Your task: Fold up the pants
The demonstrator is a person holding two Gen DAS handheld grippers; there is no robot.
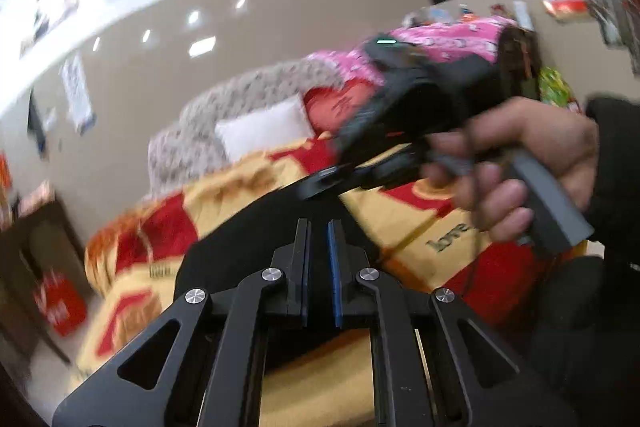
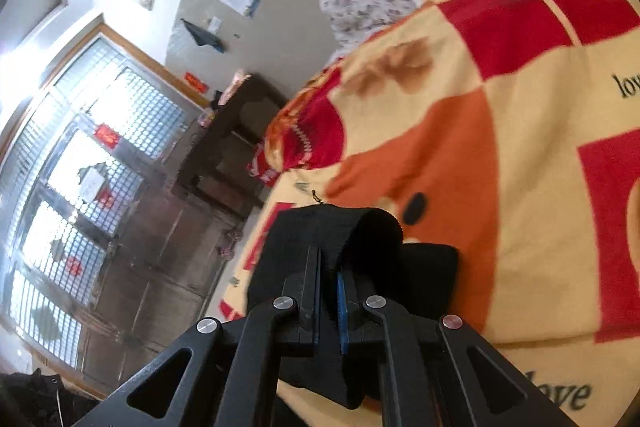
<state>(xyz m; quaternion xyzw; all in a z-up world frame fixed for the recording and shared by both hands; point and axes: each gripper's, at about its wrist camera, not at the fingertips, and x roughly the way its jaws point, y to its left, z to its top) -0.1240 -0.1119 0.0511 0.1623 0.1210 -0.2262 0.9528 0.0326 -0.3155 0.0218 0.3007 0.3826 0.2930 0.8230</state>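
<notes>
over by the far wall a dark wooden cabinet (image 2: 228,143) stands beside the barred window (image 2: 80,155), and next to it the bed begins, spread with a yellow, red and orange blanket (image 2: 500,155) printed with the word "love". a floral pillow (image 1: 208,123) and a white pillow (image 1: 260,129) lie at the head of the bed, with a pink quilt (image 1: 440,41) heaped further along. the black pants (image 2: 340,239) lie on the blanket near its edge. the left gripper (image 1: 319,227) hovers over the dark cloth with its blue-lined jaws drawn close, a narrow gap between them, and i cannot tell whether any fabric is caught there. the right gripper (image 2: 329,259) has a fold of the pants pinched between its fingers, the cloth looping up over the tips. to the right, the person's right hand (image 1: 520,163) grasps that tool's grey handle, blurred
</notes>
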